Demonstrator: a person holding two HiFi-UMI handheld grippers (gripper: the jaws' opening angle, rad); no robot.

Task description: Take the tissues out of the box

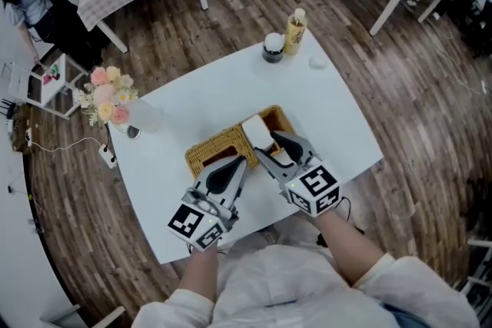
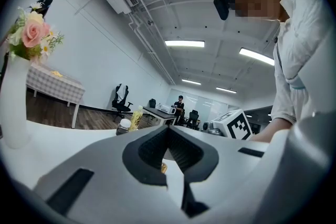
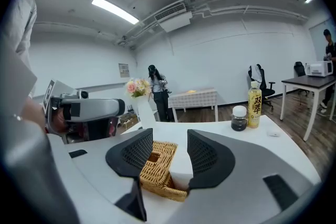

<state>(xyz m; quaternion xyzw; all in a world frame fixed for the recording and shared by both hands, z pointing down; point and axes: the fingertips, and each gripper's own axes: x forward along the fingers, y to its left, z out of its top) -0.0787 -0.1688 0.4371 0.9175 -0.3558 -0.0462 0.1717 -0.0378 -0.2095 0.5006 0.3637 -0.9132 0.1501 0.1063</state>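
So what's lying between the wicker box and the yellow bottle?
Nothing: the head view shows only bare white table between the wicker box and the yellow bottle; the jar sits beside it.

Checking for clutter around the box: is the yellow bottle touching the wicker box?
Apart. Head view shows bare white table between the yellow bottle at the far edge and the wicker box.

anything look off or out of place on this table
The wicker box looks odd: a white tissue pack sits bare across it, wicker showing on both sides, as if its cover is shifted or open. Nothing looks spilled; the bottle and jar stand upright.
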